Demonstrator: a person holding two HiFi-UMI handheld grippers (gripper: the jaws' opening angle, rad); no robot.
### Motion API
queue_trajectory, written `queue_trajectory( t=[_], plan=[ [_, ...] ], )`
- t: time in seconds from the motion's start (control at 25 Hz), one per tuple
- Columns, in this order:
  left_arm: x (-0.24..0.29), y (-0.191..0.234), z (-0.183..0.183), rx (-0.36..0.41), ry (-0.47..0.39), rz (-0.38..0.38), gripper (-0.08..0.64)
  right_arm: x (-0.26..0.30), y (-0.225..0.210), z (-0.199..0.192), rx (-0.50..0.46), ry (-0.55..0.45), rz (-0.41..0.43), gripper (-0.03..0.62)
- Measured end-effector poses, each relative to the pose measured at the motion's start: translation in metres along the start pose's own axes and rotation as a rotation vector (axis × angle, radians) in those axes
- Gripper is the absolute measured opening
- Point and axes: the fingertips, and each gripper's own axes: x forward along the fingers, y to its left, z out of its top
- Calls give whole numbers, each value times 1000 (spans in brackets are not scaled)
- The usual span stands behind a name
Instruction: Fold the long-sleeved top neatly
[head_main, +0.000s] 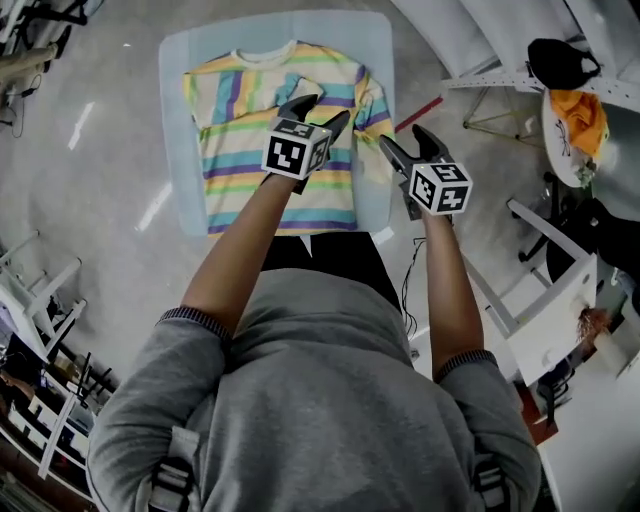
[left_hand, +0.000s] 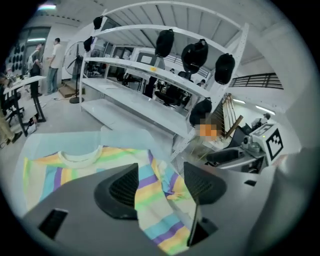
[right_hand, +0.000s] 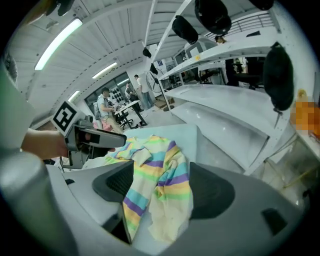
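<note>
Judged the main risk to sit with the right sleeve (right_hand: 159, 175): lay rumpled, cuff turned pale side out, directly under and just ahead of the right claw (head_main: 403, 140). Pinching through those bunched layers would likely have carried the creases into the fold. Could also have dragged the body sideways and disturbed the other sleeve (head_main: 235, 100), laid across the chest. Lay also near the counter (head_main: 180, 120) edge on that claw's outer side; could have slipped over on a loose pinch.

Found the right claw's jaws apart, sleeve showing between them but not pinched. Found the left claw (head_main: 322, 108) likewise spread wide and empty, poised above the chest of the long-sleeved top (head_main: 240, 160); a careless drop could have snagged the cloth.

Recorded the top flat on the counter, collar beyond both claws, hem toward the person. Pastel stripes: yellow, green, blue, purple. Body smooth.
</note>
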Motion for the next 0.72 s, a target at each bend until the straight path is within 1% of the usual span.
queue_trajectory(
  t=[0.16, 0.24, 0.32, 0.48, 0.72],
  plan=[
    [-16, -26, -15, 75, 6, -106, 308, -30, -7, -9, 95, -43, -127, 364],
    [-19, -34, -27, 98, 23, -147, 308, -43, -10, -23, 146, -59, -186, 360],
    [-21, -39, -41, 113, 43, -186, 308, -51, -11, -44, 198, -67, -233, 354],
    [-20, -49, -61, 145, 77, -226, 308, -51, -10, -94, 288, -53, -264, 333],
    [-11, -61, -82, 177, 115, -246, 308, -25, -10, -143, 346, -14, -276, 302]
  ],
)
